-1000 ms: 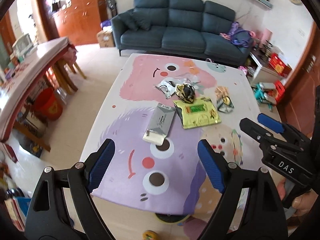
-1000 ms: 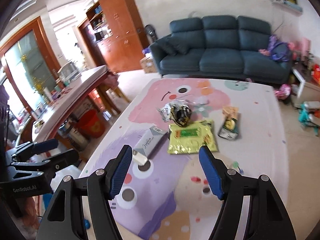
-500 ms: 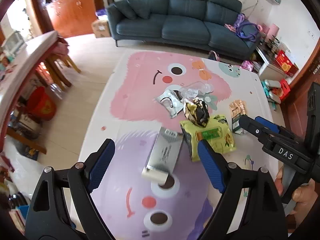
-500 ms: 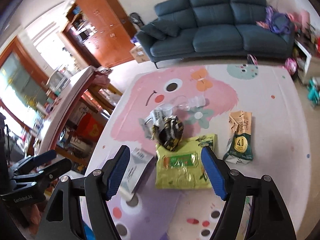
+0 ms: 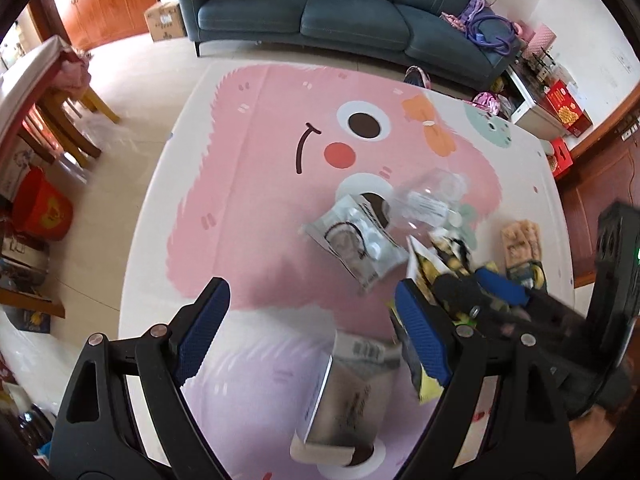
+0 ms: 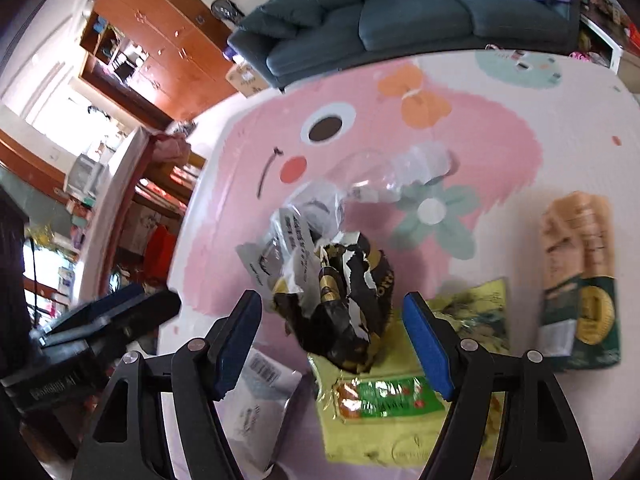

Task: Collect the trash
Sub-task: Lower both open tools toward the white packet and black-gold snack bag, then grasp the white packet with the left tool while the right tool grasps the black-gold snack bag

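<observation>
Claws both gape empty: our right claw (image 6: 333,332) straddles the crumpled black-and-gold foil wrapper (image 6: 344,300); our left claw (image 5: 310,330) hovers above the flattened grey carton (image 5: 346,404).

Your two black grippers carry blue pads (image 6: 427,344). Under them lies a soft play mat (image 5: 256,184), pink above and lilac below, printed with a cartoon face (brown eye, red cheek, orange bow). On it you see a crumpled black-and-gold foil wrapper (image 6: 344,304), a yellow-green flat snack bag (image 6: 384,412) with a green and red label, a silver-grey pouch (image 5: 356,240) and a tan-and-dark-green packet (image 6: 580,280).
</observation>
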`<state>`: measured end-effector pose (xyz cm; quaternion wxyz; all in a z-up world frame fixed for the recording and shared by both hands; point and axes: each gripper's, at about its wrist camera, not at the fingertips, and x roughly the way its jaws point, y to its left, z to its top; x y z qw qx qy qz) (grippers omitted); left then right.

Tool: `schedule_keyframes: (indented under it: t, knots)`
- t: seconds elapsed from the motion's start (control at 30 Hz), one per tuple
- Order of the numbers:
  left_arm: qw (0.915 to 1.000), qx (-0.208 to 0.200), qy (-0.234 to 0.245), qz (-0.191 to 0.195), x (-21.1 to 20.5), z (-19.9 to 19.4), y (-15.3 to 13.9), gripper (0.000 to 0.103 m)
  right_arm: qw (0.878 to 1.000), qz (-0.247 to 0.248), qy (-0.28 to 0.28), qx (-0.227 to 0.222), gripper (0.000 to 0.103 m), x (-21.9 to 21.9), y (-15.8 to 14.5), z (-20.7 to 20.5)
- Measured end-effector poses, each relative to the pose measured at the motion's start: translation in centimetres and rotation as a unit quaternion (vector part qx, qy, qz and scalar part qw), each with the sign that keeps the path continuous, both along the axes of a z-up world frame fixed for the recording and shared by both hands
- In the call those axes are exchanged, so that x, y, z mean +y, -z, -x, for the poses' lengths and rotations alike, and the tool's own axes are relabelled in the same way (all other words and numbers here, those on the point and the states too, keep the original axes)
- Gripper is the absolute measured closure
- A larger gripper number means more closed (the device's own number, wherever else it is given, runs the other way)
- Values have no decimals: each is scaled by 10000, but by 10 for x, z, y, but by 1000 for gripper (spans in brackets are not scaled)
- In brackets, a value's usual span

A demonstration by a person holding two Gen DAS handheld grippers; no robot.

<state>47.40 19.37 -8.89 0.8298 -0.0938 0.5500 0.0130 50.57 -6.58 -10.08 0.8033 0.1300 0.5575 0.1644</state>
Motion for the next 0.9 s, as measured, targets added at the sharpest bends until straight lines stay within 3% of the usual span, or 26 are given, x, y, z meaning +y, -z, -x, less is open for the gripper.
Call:
schedule_keyframes:
  t: [0.2,0.43,0.77,0.83,0.9]
  knots:
    - [9989,235,-216,355,9,-27,28,20,9997,13,-138,-223,46,8,15,2]
    - [9938,575,-485,813,4,-54,56,20,9989,-110,-144,-428,50,2,13,6]
    - [9907,964,-712,642,-11,-79,82,20,9977,-323,257,-542,51,-27,-3,13]
    - [9905,1028,-703,578,-17,-82,87,25,9974,-275,379,-551,51,-30,-4,12]
    - [9909,1075,-632,515,-22,-85,91,47,9969,-283,481,-563,51,-34,-7,10]
